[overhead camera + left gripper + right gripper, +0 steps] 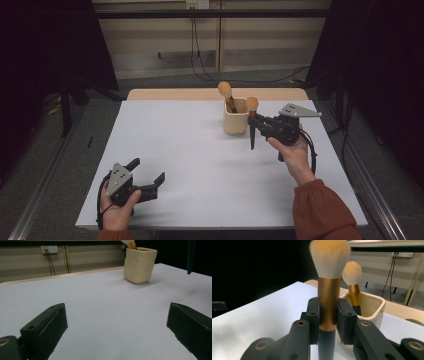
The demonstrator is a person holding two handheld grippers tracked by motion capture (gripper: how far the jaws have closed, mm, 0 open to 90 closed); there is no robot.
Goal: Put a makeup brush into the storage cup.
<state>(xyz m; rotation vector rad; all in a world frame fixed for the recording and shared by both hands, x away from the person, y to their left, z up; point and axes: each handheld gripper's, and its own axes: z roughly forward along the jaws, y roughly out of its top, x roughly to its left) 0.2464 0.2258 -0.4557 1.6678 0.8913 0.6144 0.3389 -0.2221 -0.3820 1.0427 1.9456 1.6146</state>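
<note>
My right gripper (253,121) is shut on a makeup brush (329,302), clamping its gold ferrule, and holds it upright just right of a cream cup (235,120). The brush (252,120) has pale bristles on top and a dark handle pointing down. A second brush (227,95) leans inside the cup (372,307), bristles up, and this second brush (353,282) stands behind the held one. My left gripper (149,176) rests low near the table's front left corner, open, with nothing between its jaws. The cup (139,264) stands far ahead of it.
A white table top (190,150) with a wooden strip at its far edge bears the cup. Dark curtains hang left and right. Cables and a wall socket (196,4) lie behind the table. Metal rails run along the floor on both sides.
</note>
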